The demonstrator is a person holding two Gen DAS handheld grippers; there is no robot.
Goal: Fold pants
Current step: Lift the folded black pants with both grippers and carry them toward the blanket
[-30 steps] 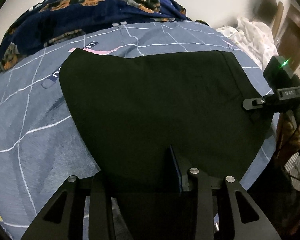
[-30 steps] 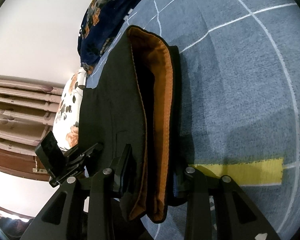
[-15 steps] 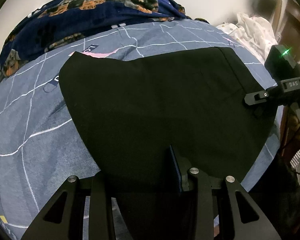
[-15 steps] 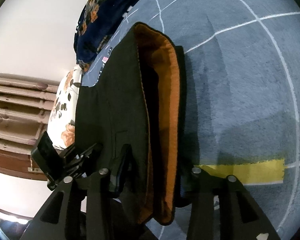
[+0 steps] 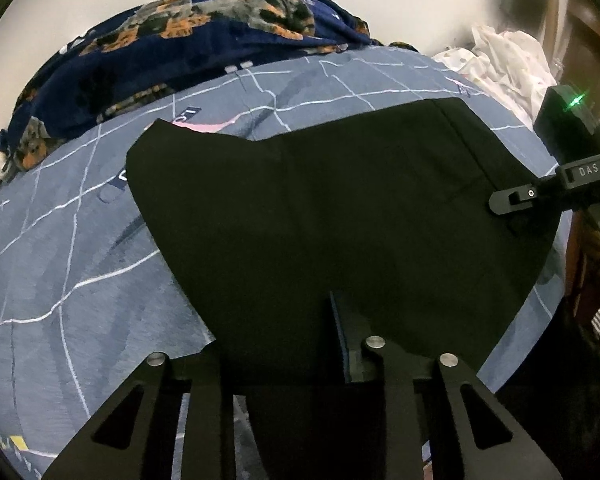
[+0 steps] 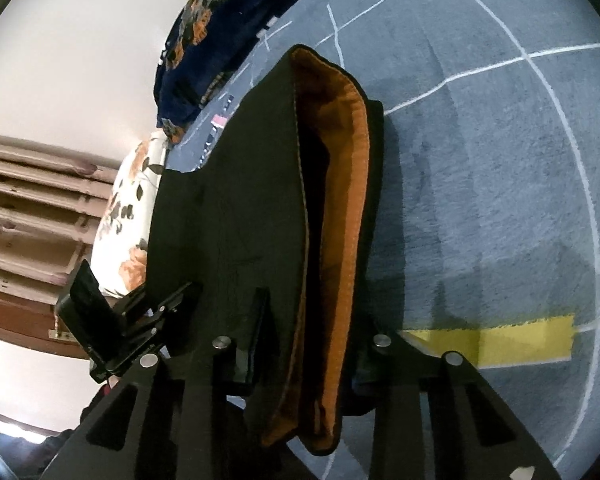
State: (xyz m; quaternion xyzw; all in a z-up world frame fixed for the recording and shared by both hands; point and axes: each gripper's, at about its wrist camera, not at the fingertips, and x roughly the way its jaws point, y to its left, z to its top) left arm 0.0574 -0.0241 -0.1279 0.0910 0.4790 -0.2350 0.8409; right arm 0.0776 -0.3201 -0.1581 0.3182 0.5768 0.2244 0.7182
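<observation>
1. Black pants (image 5: 340,208) lie spread on a bed with a blue-grey sheet (image 5: 80,260) crossed by thin white lines. In the right wrist view the waistband gapes, showing an orange lining (image 6: 340,240) inside.
2. The left gripper (image 5: 280,344) is at the near edge of the pants. Its jaws are closing with black cloth between them; one finger (image 5: 348,340) shows, while the other is lost against the dark cloth, so the hold looks firm but is hard to confirm.
3. The right gripper (image 6: 312,344) straddles the waistband end. Its jaws are closing, with the black and orange layers bunched between them.
4. A dark blue blanket (image 5: 180,52) with orange and grey patches is heaped at the far edge of the bed. White crumpled cloth (image 5: 508,64) lies at the far right corner, and a floral pillow (image 6: 128,232) sits beyond the pants in the right wrist view. A strip of yellow tape (image 6: 500,340) is on the sheet just beside the right gripper.
5. Compared with a second ago, the pants lie in nearly the same place and the left jaws have narrowed on the cloth.
</observation>
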